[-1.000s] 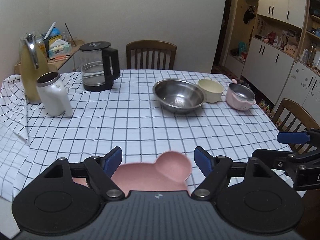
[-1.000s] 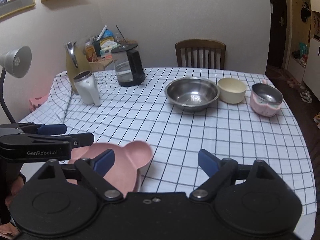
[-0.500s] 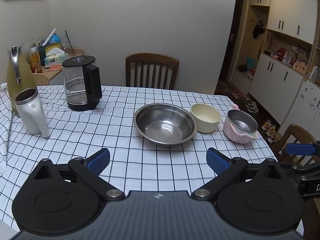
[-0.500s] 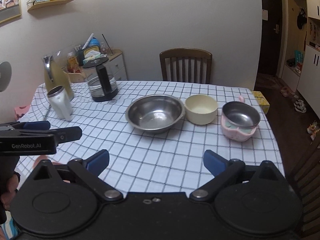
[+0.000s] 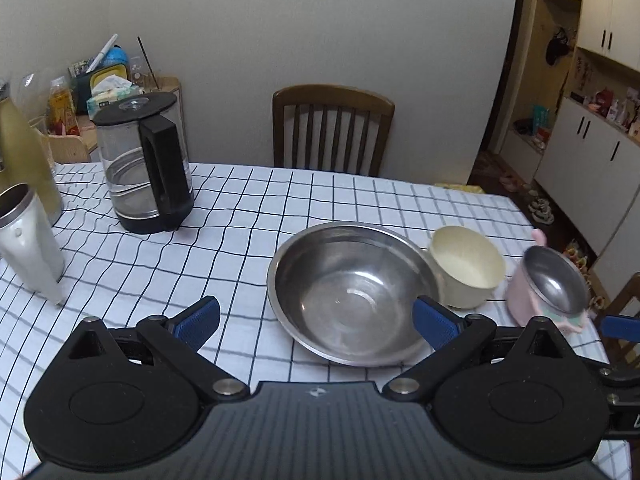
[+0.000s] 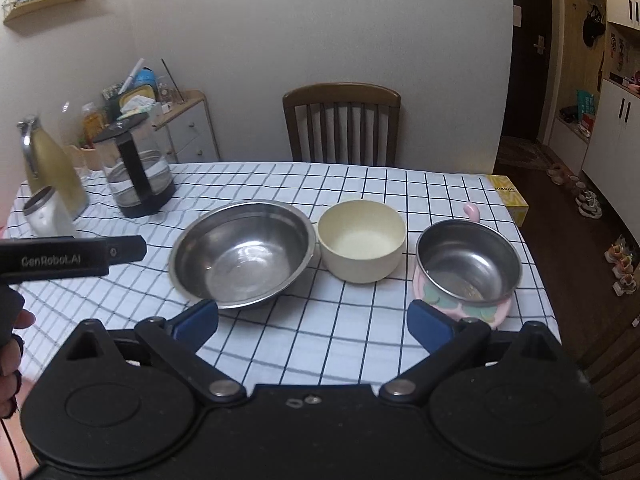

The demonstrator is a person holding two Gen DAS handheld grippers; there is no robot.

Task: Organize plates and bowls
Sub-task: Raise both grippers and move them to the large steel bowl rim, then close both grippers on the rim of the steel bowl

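Upright, mouths up: steel bowl [image 6: 242,254], cream bowl [image 6: 361,246].

In front of me stood a table [image 6: 360,344] under a white cloth with black squares. On it a big steel bowl [image 6: 242,254], a cream bowl [image 6: 361,246] and a small pink pot [image 6: 468,270] stood in one row, the first two almost touching. Further left were a glass kettle [image 5: 146,168], a white cup [image 5: 26,240] and a yellow flask [image 6: 52,168].
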